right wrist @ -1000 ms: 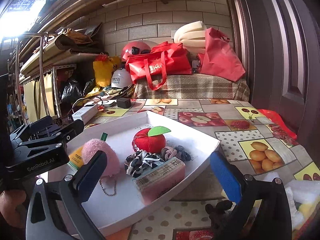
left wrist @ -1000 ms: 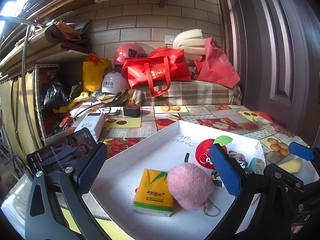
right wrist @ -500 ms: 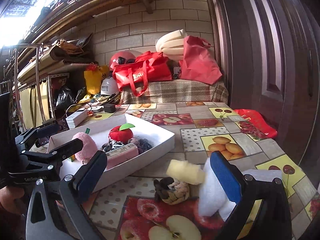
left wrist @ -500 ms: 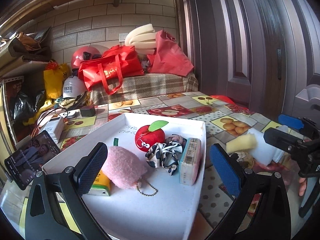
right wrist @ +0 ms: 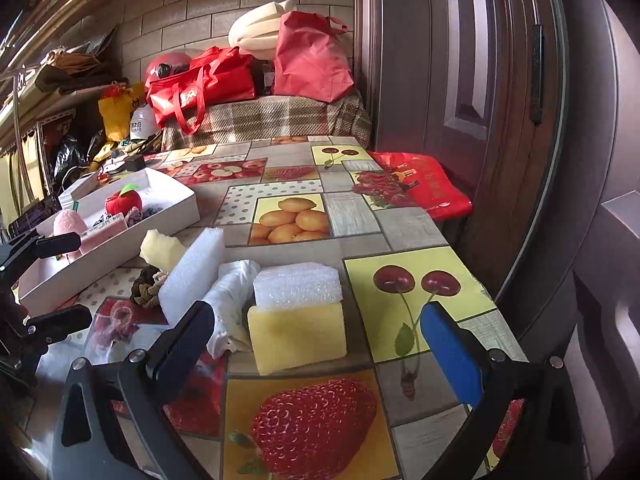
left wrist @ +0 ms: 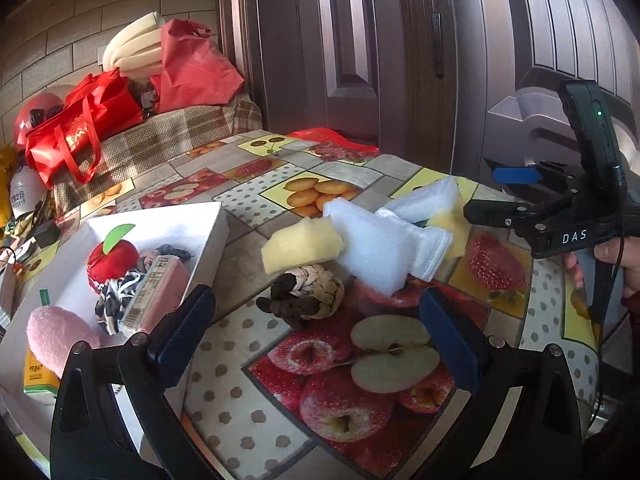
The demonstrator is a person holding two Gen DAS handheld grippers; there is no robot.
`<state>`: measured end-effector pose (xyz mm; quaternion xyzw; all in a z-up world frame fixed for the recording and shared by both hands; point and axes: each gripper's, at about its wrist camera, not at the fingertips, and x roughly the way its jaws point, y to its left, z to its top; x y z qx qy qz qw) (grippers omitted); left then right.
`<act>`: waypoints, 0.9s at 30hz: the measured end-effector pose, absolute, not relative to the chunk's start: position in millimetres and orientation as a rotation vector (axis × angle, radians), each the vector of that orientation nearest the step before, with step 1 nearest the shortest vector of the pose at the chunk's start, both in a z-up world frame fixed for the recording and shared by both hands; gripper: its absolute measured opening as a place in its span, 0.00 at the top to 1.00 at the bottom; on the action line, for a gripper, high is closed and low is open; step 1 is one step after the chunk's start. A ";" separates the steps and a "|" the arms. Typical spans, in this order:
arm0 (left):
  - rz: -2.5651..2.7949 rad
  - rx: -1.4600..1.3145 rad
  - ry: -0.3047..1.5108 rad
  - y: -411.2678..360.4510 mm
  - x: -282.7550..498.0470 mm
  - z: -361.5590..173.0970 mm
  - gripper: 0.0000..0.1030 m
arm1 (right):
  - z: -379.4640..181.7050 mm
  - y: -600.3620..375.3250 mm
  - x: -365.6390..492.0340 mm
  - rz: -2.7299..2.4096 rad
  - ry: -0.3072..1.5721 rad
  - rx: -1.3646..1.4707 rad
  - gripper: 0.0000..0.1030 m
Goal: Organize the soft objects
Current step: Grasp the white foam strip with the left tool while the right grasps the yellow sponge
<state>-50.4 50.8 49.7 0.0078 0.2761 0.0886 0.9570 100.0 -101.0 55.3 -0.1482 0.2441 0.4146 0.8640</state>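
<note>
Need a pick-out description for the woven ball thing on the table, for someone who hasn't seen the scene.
Start at the white tray on the fruit-print tablecloth; a heap of foam and sponge pieces lies just outside its rim. The woven rope ball sits at the heap's near edge, under a yellow sponge. It alone is round, braided from tan and dark brown cord.

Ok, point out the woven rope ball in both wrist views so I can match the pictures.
Left wrist view: the woven rope ball sits centre frame on the tablecloth, just below the yellow sponge piece, between the open fingers of the left hand-held gripper.
Right wrist view: the ball is at mid-left, partly hidden behind the white foam block.
Shared landmark: the white tray holding the red plush apple.
</note>
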 end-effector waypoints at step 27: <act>0.147 -0.175 0.656 66.3 27.5 37.6 0.76 | 40.1 -74.8 129.2 0.977 0.697 -0.360 0.45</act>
